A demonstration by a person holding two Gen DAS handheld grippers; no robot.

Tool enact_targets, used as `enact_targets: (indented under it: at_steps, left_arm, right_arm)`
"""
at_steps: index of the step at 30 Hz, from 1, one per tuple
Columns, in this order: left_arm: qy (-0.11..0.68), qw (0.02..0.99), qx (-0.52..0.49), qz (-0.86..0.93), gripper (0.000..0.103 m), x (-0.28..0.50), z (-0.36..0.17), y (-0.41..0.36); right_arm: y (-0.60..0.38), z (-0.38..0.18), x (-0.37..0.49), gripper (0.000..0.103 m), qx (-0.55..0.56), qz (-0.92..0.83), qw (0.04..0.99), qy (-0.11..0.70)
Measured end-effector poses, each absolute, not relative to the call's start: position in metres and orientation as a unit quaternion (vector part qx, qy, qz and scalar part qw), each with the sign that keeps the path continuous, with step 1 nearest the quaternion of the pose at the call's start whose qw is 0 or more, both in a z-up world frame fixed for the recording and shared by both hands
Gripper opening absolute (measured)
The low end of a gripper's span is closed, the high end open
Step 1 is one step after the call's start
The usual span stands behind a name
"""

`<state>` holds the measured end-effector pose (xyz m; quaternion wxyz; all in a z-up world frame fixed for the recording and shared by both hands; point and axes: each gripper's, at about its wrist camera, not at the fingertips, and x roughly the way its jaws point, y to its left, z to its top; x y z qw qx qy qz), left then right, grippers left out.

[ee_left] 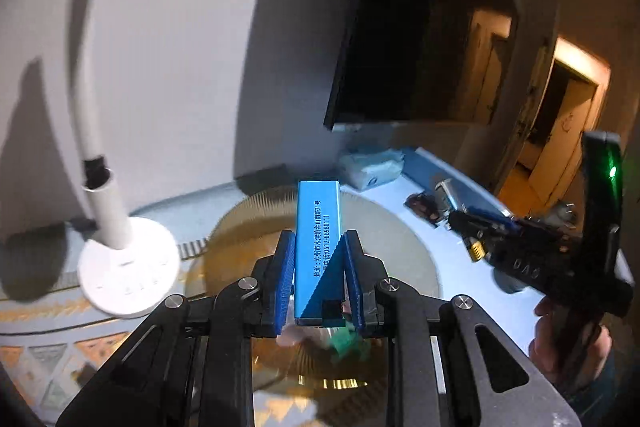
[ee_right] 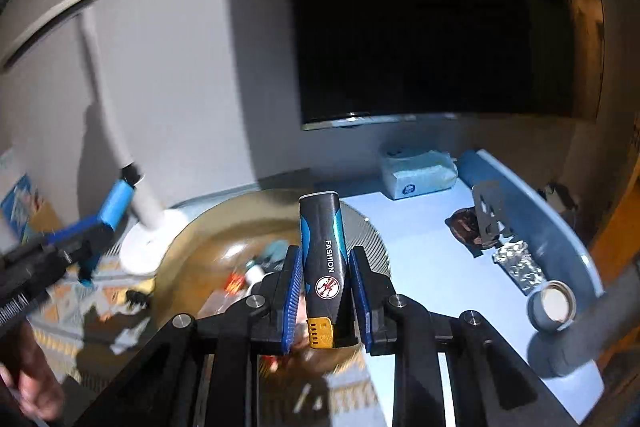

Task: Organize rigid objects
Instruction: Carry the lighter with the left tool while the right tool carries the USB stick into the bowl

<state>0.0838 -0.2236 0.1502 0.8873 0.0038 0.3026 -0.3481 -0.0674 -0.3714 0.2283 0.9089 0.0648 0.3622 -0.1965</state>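
Note:
My left gripper [ee_left: 319, 235] is shut on a blue rectangular lighter [ee_left: 318, 227] with printed text, which stands up between the blue pads. It hangs over a ribbed glass bowl [ee_left: 256, 203]. My right gripper [ee_right: 327, 250] is shut on a black and blue lighter [ee_right: 322, 247] marked FASHION, its yellow end pointing back toward the camera. This one is above the bowl's right rim [ee_right: 372, 227]. Several small items lie blurred inside the bowl. Each view shows the other tool: the right gripper [ee_left: 464, 223] at the right, the left gripper [ee_right: 102, 227] with the blue lighter [ee_right: 116, 203] at the left.
A white lamp base [ee_left: 128, 267] and its stem stand left of the bowl. At the right a pale blue tray [ee_right: 560, 227] holds a foil piece [ee_right: 516, 263], a round lid [ee_right: 554, 307] and a dark item [ee_right: 464, 223]. A tissue pack [ee_right: 418, 173] lies near the wall under a dark screen [ee_right: 432, 27].

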Motion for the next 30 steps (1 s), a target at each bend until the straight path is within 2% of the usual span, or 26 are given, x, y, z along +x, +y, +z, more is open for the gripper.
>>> enact_targets:
  at_steps: [9, 18, 19, 21, 22, 28, 29, 30]
  left_arm:
    - [0.387, 0.862, 0.021, -0.327, 0.021, 0.126, 0.075, -0.266]
    - [0.377, 0.87, 0.019, -0.317, 0.022, 0.125, 0.081, -0.269]
    - [0.371, 0.873, 0.02, -0.314, 0.028, 0.124, 0.084, -0.268]
    - [0.35, 0.888, 0.015, -0.297, 0.087, 0.115, 0.102, -0.254]
    - [0.33, 0.895, -0.001, -0.3, 0.092, 0.109, 0.112, -0.244]
    - [0.276, 0.911, -0.03, -0.304, 0.092, 0.072, 0.16, -0.192]
    - [0.269, 0.913, -0.036, -0.304, 0.092, 0.063, 0.169, -0.178]
    - [0.265, 0.914, -0.041, -0.304, 0.092, 0.057, 0.175, -0.169]
  right_arm:
    - [-0.412, 0.171, -0.022, 0.023, 0.073, -0.201, 0.873, 0.438]
    - [-0.419, 0.165, -0.016, 0.025, 0.065, -0.23, 0.865, 0.441]
    - [-0.418, 0.169, -0.018, 0.026, 0.071, -0.227, 0.866, 0.44]
    - [-0.412, 0.178, -0.025, 0.026, 0.082, -0.216, 0.871, 0.433]
    - [-0.407, 0.184, -0.029, 0.026, 0.082, -0.212, 0.875, 0.427]
    - [-0.359, 0.227, -0.054, 0.028, 0.075, -0.177, 0.901, 0.39]
    - [-0.349, 0.233, -0.058, 0.032, 0.07, -0.171, 0.904, 0.384]
    - [-0.335, 0.241, -0.063, 0.042, 0.064, -0.162, 0.91, 0.377]
